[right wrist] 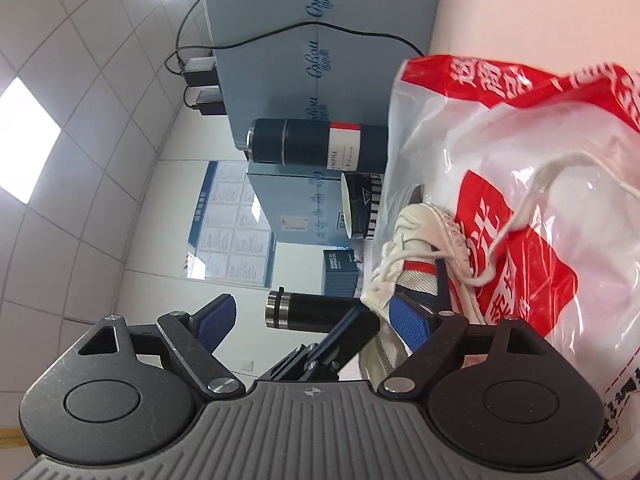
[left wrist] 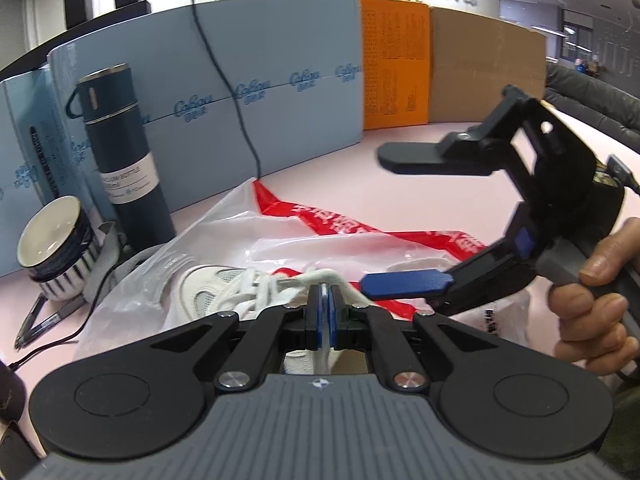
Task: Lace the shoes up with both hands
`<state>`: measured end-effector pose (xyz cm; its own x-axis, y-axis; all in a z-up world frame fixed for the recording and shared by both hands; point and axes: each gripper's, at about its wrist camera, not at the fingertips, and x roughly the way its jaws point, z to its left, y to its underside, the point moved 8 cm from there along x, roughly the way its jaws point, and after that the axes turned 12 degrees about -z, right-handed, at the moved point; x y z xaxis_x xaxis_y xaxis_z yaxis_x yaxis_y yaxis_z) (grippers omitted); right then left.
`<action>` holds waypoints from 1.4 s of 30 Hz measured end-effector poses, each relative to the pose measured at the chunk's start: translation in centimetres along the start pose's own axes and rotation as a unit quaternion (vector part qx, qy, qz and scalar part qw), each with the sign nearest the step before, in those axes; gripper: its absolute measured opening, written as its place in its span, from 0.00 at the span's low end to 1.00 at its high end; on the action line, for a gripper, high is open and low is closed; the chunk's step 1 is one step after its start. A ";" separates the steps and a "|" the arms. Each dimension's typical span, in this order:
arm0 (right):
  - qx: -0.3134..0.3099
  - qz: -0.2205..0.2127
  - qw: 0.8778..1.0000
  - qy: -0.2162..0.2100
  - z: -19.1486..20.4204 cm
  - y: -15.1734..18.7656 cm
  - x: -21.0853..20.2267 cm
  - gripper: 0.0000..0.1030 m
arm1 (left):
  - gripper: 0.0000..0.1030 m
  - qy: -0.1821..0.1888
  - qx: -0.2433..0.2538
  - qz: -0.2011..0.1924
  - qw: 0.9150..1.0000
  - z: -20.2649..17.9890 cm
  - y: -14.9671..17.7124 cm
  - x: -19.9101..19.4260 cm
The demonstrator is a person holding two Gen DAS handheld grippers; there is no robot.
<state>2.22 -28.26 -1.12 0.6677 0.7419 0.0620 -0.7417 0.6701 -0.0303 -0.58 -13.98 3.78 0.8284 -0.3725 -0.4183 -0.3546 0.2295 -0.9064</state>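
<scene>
**Left gripper pinches the lace, right gripper stands wide**

We see our left gripper (left wrist: 323, 300) clamped tight on the white shoelace (left wrist: 320, 278), its blue pads pressed together with the lace running up between them. Our right gripper (left wrist: 408, 224), held in a hand (left wrist: 596, 300), is turned on its side with its jaws spread wide and nothing between them; its lower finger lies just beside the lace. The white shoe (left wrist: 212, 292) rests on a red-and-white plastic bag (left wrist: 280, 240) on the pink table (left wrist: 400, 148). From the right wrist view, a loose loop of lace (right wrist: 532, 200) drapes across the bag. A dark blue flask (left wrist: 120, 152) and a striped cup (left wrist: 60, 248) stand beyond the shoe
</scene>
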 end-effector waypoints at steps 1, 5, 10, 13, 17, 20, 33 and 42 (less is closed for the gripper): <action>0.005 0.000 1.000 0.001 -0.1 0.1 0.0 0.81 | 0.02 -0.002 -0.001 0.000 1.000 0.0 0.0 0.1; 0.006 -0.005 1.000 0.008 -0.1 -0.1 -0.2 0.82 | 0.03 -0.007 -0.003 0.000 1.000 0.0 0.0 0.3; 0.006 -0.009 1.000 0.016 -0.3 -0.1 -0.5 0.82 | 0.07 -0.003 -0.005 0.001 1.000 0.0 0.1 -0.6; 0.007 -0.009 1.000 0.020 -0.5 0.0 -0.4 0.82 | 0.09 0.003 -0.007 0.003 1.000 -0.2 0.2 -1.3; 0.007 -0.009 1.000 0.022 -0.6 0.1 -0.4 0.82 | 0.09 0.004 0.008 0.010 1.000 -0.6 0.6 -1.2; 0.008 -0.008 1.000 0.023 -0.6 0.1 -0.5 0.83 | 0.01 -0.002 0.011 0.007 1.000 -0.7 0.7 -0.9; -0.036 -0.017 0.998 0.038 0.4 -0.2 -0.5 0.83 | 0.14 -0.033 -0.006 -0.019 0.999 0.0 -0.4 -1.1; -0.103 0.001 0.993 0.064 1.1 0.1 1.6 0.58 | 0.34 0.018 -0.004 -0.003 1.000 -4.3 0.9 -2.8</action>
<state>3.11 -27.03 0.03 0.6792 0.7311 -0.0652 -0.7225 0.6502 -0.2351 -5.02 -16.59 3.91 0.8147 -0.4055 -0.4146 -0.3529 0.2208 -0.9093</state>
